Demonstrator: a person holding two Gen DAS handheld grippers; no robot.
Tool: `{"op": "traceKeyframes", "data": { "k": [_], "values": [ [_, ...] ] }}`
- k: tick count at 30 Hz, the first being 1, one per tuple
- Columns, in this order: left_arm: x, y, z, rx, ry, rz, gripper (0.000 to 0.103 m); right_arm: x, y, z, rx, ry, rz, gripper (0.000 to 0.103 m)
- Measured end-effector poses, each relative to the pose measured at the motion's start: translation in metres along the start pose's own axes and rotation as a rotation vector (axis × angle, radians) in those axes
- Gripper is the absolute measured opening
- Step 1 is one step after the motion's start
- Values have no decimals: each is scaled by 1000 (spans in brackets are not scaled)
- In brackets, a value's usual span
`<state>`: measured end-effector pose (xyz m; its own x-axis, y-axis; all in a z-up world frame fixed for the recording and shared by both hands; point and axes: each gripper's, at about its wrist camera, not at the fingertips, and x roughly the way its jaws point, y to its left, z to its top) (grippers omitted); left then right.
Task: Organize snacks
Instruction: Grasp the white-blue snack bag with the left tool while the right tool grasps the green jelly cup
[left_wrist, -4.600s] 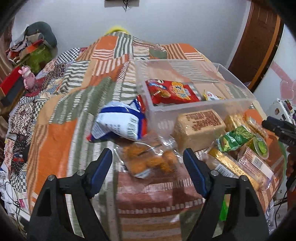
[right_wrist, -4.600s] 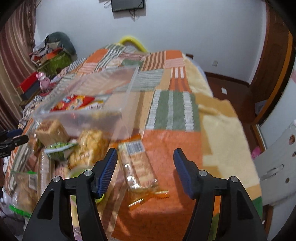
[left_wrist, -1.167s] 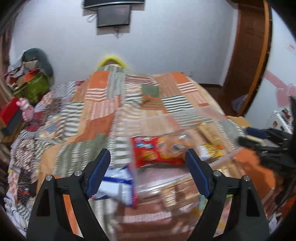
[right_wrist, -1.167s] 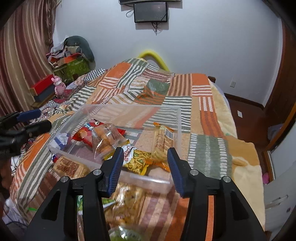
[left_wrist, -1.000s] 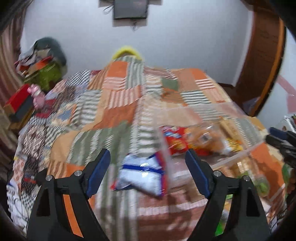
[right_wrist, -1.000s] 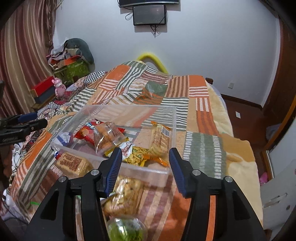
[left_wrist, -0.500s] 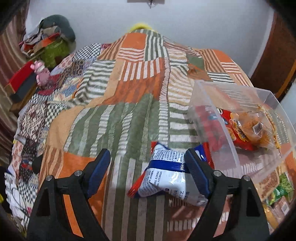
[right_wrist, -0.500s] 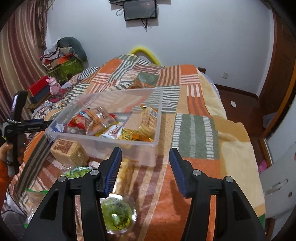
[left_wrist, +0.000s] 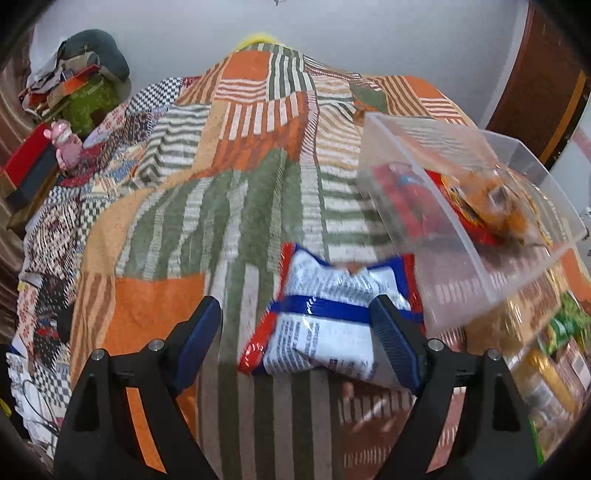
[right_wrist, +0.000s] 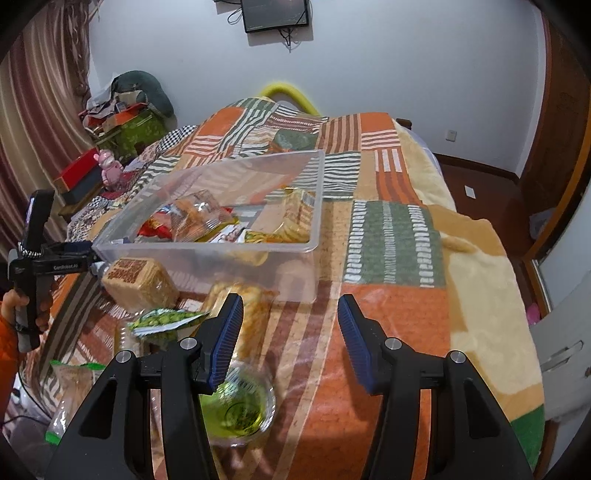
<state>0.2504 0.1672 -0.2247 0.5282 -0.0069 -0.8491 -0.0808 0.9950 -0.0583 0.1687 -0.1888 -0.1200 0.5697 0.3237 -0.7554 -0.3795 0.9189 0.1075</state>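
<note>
A clear plastic bin (left_wrist: 458, 258) (right_wrist: 229, 254) on the patchwork bedspread holds a red snack bag (left_wrist: 461, 206), a clear bag of orange biscuits (right_wrist: 195, 214) and a cracker pack (right_wrist: 299, 210). A white and blue snack bag (left_wrist: 332, 325) lies left of the bin, right in front of my open left gripper (left_wrist: 299, 332), its right side beside the right finger. My right gripper (right_wrist: 288, 339) is open and empty above a green-lidded cup (right_wrist: 240, 406). The left gripper (right_wrist: 55, 262) also shows in the right wrist view.
In front of the bin lie a tan wafer block (right_wrist: 138, 277), a green pea packet (right_wrist: 166, 321), a yellow cracker pack (right_wrist: 243, 317) and more wrapped snacks (left_wrist: 546, 369). A pink toy (right_wrist: 109, 170) and clutter sit at the bed's far left. The bedspread (right_wrist: 399, 229) extends right.
My left gripper has dropped and closed in on the white and blue bag, which now lies between its fingers. My right gripper has pulled back from the bin toward the green-lidded cup.
</note>
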Motion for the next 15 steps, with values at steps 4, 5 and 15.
{"op": "traceKeyframes", "data": {
  "k": [4, 5, 15],
  "values": [
    [-1, -11, -24, 52, 43, 1, 84, -5, 4, -8, -13, 6, 1, 50],
    [-3, -14, -28, 68, 33, 13, 84, -5, 5, -9, -15, 10, 2, 50],
    [-41, -1, -9, 3, -126, 47, 84, -8, 3, -23, -7, 41, -10, 52]
  ]
}}
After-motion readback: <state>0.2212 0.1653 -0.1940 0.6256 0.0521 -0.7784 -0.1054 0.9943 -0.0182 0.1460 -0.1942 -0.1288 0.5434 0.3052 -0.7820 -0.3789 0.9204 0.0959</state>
